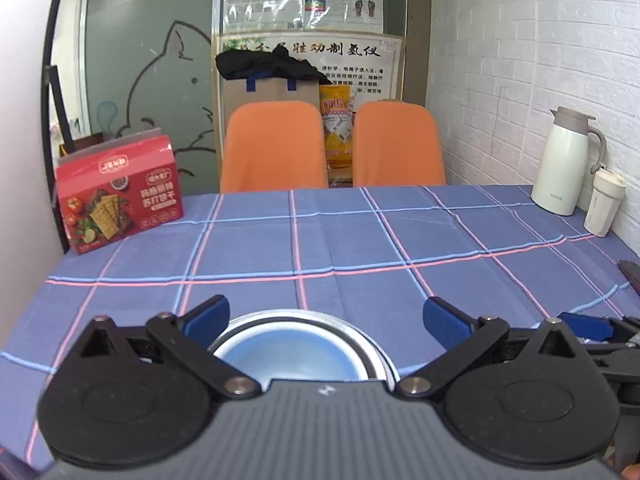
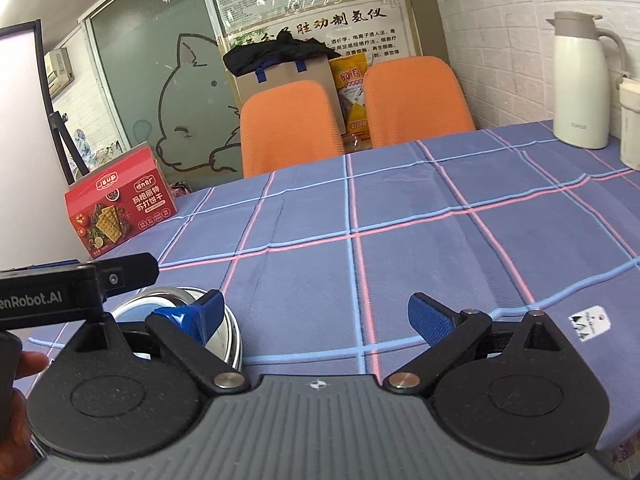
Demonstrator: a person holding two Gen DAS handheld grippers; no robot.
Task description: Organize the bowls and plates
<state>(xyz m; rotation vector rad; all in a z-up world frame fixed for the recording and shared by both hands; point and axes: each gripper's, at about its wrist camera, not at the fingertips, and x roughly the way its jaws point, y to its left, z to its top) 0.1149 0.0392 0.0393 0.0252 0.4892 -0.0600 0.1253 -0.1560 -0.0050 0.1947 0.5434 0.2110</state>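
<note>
A shiny metal bowl (image 1: 296, 350) with a bluish inside sits on the blue checked tablecloth (image 1: 340, 236) at the near edge. My left gripper (image 1: 326, 316) is open; its blue pads stand on either side of the bowl's far rim, and its body hides the bowl's near part. In the right wrist view the same bowl (image 2: 228, 336) lies at lower left, partly behind the left finger (image 2: 200, 314) of my right gripper (image 2: 316, 314). My right gripper is open and empty over the cloth, to the right of the bowl. The left gripper's black body (image 2: 60, 294) shows at the left there.
A red cracker box (image 1: 120, 194) stands at the table's far left. A white thermos jug (image 1: 564, 162) and a white cup (image 1: 602, 204) stand by the brick wall at right. Two orange chairs (image 1: 276, 148) are behind the far edge. A small label (image 2: 588, 320) lies on the cloth.
</note>
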